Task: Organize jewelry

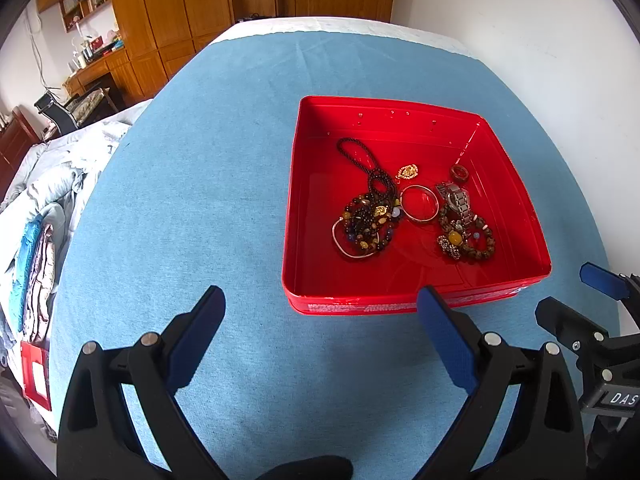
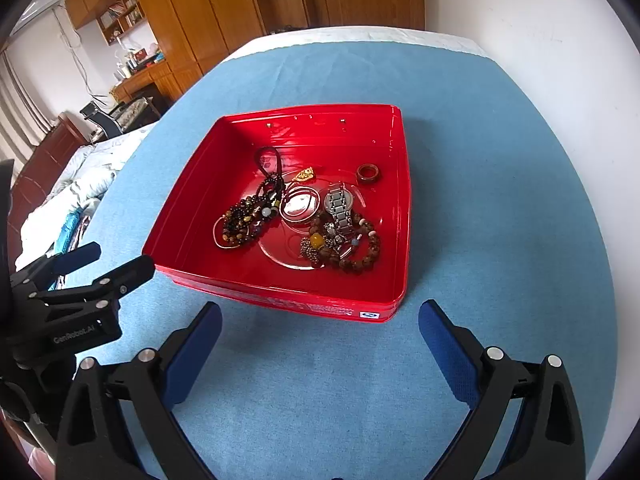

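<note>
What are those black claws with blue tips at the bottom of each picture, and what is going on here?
They are hand-held grippers, one in each of a person's hands, each with a camera looking along its two fingers. One picture comes from the left gripper, the other from the right gripper. Both stand open and hold nothing. Ahead, on a blue cloth, sits a red tray holding jewelry: a dark beaded necklace, a metal bangle, a silver watch, a reddish ring and a beaded bracelet. Each gripper also shows at the edge of the other's picture.
</note>
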Motion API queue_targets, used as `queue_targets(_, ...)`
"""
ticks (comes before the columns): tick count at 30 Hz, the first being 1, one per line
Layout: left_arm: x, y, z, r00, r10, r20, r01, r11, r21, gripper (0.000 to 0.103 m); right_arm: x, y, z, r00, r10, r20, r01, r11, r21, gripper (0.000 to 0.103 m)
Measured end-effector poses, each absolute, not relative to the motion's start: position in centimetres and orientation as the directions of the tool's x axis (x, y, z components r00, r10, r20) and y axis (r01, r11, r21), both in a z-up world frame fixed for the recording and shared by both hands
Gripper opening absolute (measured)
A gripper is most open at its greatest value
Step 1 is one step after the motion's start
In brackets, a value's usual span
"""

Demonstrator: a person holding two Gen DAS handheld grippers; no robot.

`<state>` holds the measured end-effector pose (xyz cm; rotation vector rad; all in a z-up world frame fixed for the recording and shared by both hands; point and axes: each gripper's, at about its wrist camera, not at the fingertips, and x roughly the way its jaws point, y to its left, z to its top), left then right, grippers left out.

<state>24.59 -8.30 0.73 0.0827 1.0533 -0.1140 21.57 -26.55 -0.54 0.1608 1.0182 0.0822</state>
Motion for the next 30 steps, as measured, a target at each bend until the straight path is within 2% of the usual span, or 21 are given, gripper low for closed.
queue_targets(30, 24.61, -8.18, 0.76, 0.488, -0.062, -0.87, 0.149, 0.989, 0.014, 0.096, 21.75, -26.47, -0.75, 0.52, 0.143, -0.842, 0.005, 0.985, 0.17, 0.099)
